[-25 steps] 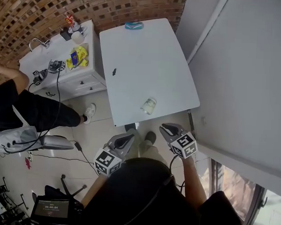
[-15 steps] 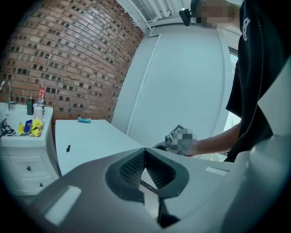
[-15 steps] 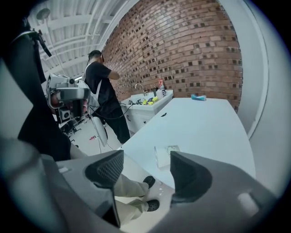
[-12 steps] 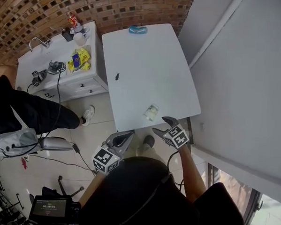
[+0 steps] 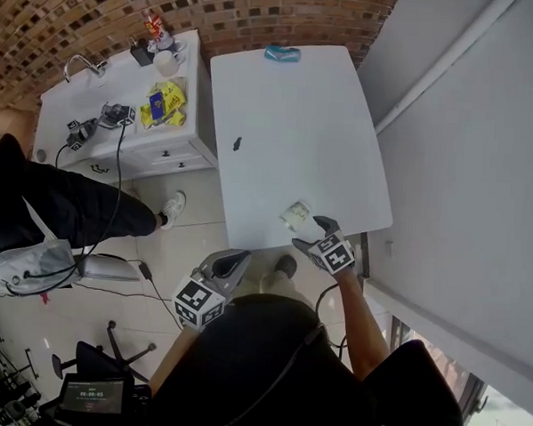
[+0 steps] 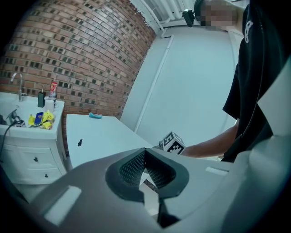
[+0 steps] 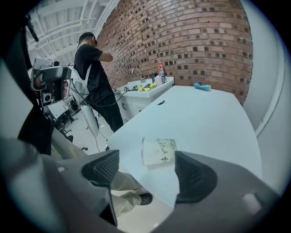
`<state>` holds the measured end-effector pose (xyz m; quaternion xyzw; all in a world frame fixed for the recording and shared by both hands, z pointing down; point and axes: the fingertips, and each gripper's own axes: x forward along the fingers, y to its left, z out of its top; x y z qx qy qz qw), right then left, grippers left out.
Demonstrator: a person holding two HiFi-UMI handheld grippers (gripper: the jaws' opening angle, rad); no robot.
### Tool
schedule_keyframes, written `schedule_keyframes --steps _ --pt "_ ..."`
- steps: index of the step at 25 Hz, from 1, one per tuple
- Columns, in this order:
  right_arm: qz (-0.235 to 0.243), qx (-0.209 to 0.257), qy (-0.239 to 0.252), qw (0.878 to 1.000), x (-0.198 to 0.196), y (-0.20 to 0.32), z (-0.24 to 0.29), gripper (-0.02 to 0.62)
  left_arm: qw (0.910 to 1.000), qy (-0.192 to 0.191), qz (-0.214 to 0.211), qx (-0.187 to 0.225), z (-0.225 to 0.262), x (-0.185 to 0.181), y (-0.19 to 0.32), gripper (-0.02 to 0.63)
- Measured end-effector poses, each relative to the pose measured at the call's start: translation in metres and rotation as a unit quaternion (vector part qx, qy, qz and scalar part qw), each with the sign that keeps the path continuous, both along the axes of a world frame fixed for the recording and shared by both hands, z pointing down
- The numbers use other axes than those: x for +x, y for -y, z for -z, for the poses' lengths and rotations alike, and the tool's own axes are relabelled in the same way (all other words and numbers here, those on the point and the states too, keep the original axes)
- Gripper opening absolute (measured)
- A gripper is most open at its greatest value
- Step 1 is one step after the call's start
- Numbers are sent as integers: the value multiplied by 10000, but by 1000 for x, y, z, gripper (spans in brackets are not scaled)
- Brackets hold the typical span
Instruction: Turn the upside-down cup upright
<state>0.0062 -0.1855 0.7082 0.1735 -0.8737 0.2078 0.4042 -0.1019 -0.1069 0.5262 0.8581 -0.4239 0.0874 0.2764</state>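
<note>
Cup [image 7: 158, 151]: lying on its side at the worktop's [image 7: 204, 113] near edge, long axis left-right. Just beyond the right gripper [image 7: 148, 172], the nearer one; jaws wide, just been opening, gripping nothing. Left gripper [image 6: 144, 155]: jaws together, empty.

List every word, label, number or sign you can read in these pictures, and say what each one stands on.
No text here reads clearly.
Cup: dark print on its side, too blurred to read.
Screen: timer-like digits, too small to read.
Yellow packets: print too small to read.
Marker cubes: black-and-white square patterns only, no letters.
</note>
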Motion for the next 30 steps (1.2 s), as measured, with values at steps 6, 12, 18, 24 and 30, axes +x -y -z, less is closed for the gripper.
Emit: schedule_keyframes --steps 6,12,18,24,30 --pt "-24 -23 -177 9998 -17 19 -17 462 10000 18 91 -31 -1 -19 13 12" --pt "34 -153 -345 9993 -34 29 -38 474 9999 41 90 -77 -3 -35 26 12" --pt "74 -233 -426 9988 -39 37 -45 474 9999 79 30 -76 -4 -48 41 12" --pt "243 -516 -470 9973 -37 39 -51 473 9999 80 -49 -100 -5 -52 51 12" --pt "307 -561 -652 9958 -33 38 -55 425 9999 72 -75 -96 -4 -53 56 12"
